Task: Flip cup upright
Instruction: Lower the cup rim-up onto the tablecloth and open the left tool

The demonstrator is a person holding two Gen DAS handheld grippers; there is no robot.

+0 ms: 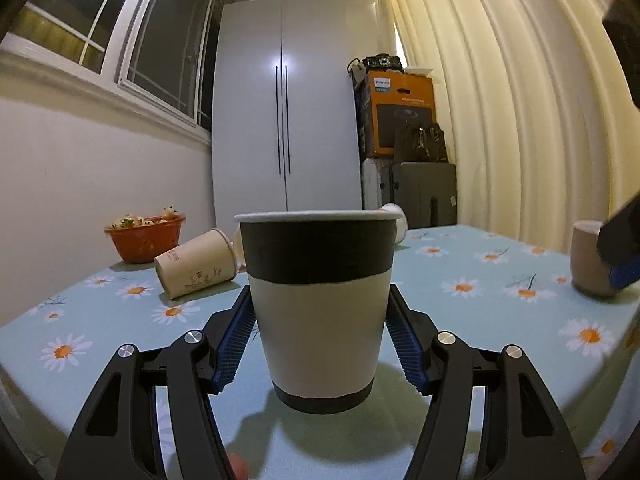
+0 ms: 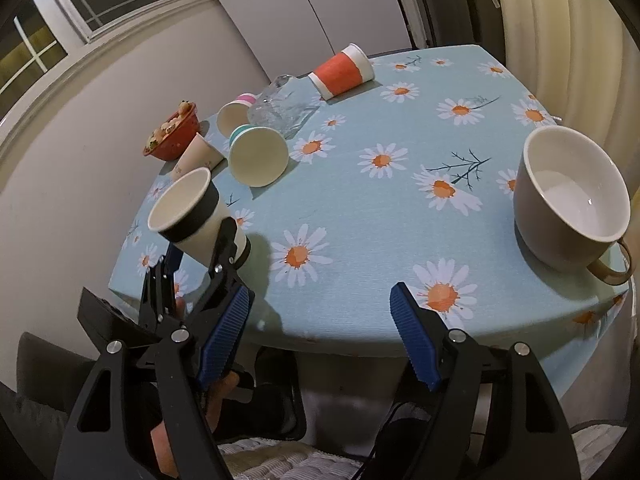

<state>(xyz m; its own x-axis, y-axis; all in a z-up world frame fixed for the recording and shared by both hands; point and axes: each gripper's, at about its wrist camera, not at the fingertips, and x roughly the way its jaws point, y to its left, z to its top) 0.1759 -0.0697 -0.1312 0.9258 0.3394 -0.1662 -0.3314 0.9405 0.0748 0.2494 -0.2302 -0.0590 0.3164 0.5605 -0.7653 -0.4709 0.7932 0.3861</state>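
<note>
While the black-banded paper cup (image 1: pixel 318 308) stands on its base near the left near edge of the table (image 2: pixel 400 200), its long axis runs vertical and its open mouth faces up, as the left wrist view shows. The left gripper (image 1: pixel 320 332) brackets the cup, one blue pad (image 1: pixel 236 336) on each side at mid-height; the pads sit at or just beside the cup wall, and firm contact cannot be confirmed. In the right wrist view the same cup (image 2: pixel 196 216) appears with the left gripper (image 2: pixel 200 256) around its lower half, and its interior looks empty. The right gripper (image 2: pixel 322 336) hovers off the near table edge with its jaws wide apart and nothing between them. To the right, a grey mug (image 2: pixel 568 200) stands upright with a white, empty interior and its handle toward the near right. Farther left, a red basket (image 2: pixel 172 136) holds small food items that are too small to identify. Beside it a beige printed cup (image 2: pixel 198 158) lies on its side, and a teal-striped cup (image 2: pixel 258 156) lies with its mouth toward the camera. A pink-striped cup (image 2: pixel 234 114) also lies tipped, next to a clear glass vessel (image 2: pixel 282 110). At the far side an orange cup (image 2: pixel 342 72) lies on its side.
</note>
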